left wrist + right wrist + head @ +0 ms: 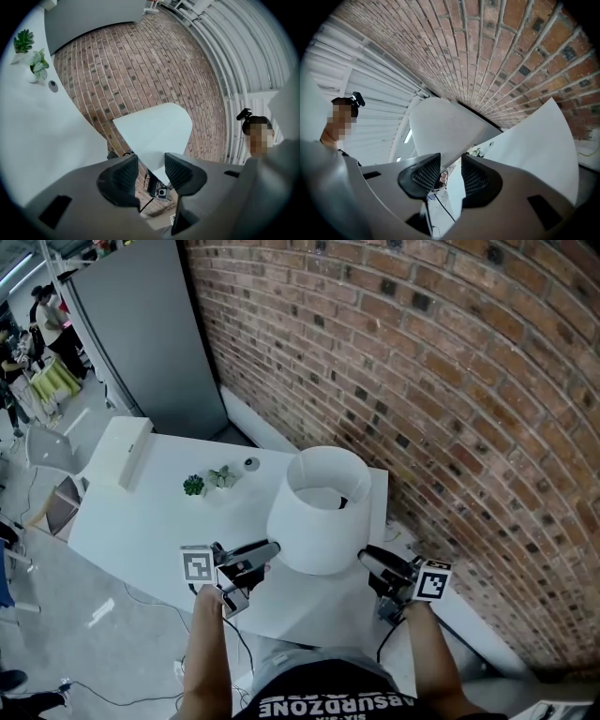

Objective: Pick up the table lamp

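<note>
A table lamp's white drum shade (314, 521) hangs over the near end of the white table (141, 521), between my two grippers. The stem and base are hidden beneath it. My left gripper (267, 554) is shut on the shade's lower rim on the left side, and in the left gripper view the rim (154, 131) runs down between the ribbed pads (119, 176). The right gripper (367, 561) is shut on the rim opposite; in the right gripper view the shade (440, 126) wedges between that gripper's pads (423, 177). Both grippers point roughly level.
Two small potted plants (194, 486) (222, 476) and a small round object (250, 463) sit mid-table. A long white box (127, 451) lies at the far end. A brick wall (422, 381) runs along the right, and a grey panel (150, 334) stands behind the table.
</note>
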`<state>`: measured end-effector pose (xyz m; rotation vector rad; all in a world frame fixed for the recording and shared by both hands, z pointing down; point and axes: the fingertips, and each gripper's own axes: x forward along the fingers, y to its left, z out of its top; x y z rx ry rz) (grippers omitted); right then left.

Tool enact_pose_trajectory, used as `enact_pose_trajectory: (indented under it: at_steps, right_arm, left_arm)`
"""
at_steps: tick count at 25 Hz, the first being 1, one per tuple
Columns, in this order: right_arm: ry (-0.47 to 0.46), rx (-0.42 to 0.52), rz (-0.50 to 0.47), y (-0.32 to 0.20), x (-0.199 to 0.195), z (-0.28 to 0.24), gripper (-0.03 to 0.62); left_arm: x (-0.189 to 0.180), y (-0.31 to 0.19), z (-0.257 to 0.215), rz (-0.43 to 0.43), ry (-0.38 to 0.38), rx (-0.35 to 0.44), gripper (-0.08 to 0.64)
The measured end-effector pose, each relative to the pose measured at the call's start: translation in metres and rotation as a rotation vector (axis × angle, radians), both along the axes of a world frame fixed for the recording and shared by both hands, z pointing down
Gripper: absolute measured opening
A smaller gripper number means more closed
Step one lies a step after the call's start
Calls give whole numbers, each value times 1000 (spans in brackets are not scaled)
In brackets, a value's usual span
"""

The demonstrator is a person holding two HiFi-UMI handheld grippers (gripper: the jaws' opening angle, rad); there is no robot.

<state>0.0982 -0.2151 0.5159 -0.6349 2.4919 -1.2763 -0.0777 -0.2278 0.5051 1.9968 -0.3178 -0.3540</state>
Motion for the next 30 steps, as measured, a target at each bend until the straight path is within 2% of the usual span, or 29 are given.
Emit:
enact_pose_trajectory:
  at_steps: [13, 20, 30]
  right_arm:
    - [28, 77, 1, -2, 6, -29, 135]
    - [32, 105, 7, 1, 11, -42, 135]
    - [47, 133, 12, 1, 18, -54, 135]
  left_arm:
    - [6, 3, -25, 2, -10, 52, 178]
    - [10, 2, -38, 6, -28, 95, 178]
    - [17, 1, -49, 11, -39, 117, 178]
